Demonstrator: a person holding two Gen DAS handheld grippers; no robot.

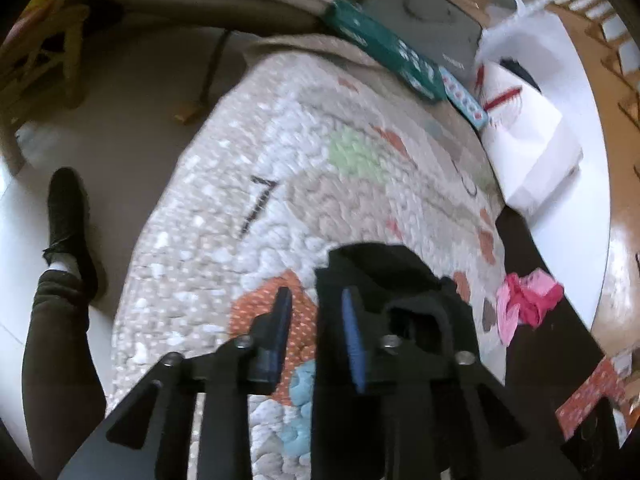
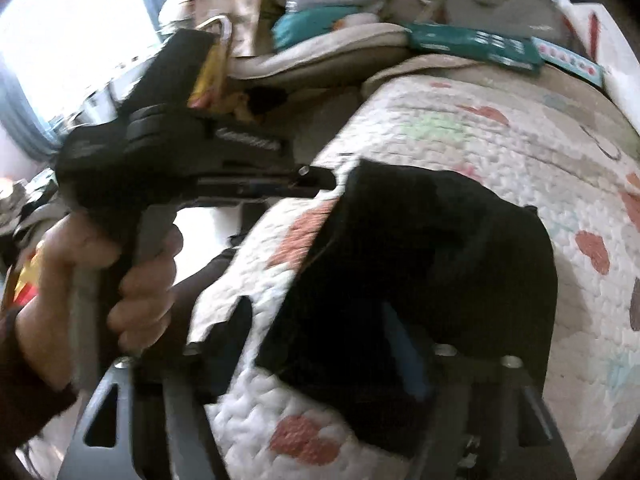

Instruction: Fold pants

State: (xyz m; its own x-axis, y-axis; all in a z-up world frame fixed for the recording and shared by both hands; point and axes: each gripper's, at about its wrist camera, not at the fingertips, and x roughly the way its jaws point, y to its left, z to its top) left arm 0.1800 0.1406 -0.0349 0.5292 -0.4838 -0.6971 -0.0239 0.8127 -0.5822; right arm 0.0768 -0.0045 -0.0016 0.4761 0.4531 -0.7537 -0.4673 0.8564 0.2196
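The black pants (image 2: 420, 264) lay in a compact bundle on the quilted bed cover (image 1: 248, 184), near its front edge, already doubled over themselves. The left gripper (image 1: 316, 320) hung over them with its jaws a little apart; the right-hand blue pad (image 1: 354, 336) sat against the edge of the black cloth, the other over the orange patch of the quilt, and nothing was visibly pinched. The right gripper (image 2: 320, 344) had its jaws spread wide, the bundle lying over and between them without being squeezed. The step looked like letting go after a fold, so the sound way would be to draw both tools straight back and clear, without dragging the top layer, then press the bundle flat and square its edges. The risk was a pad catching a seam and pulling the fold open. As for writing, a large dark "7" (image 1: 258, 208) was printed on the quilt; the green box (image 1: 384, 52) and the lettering on the other tool's body (image 2: 250, 140) were too blurred to read.
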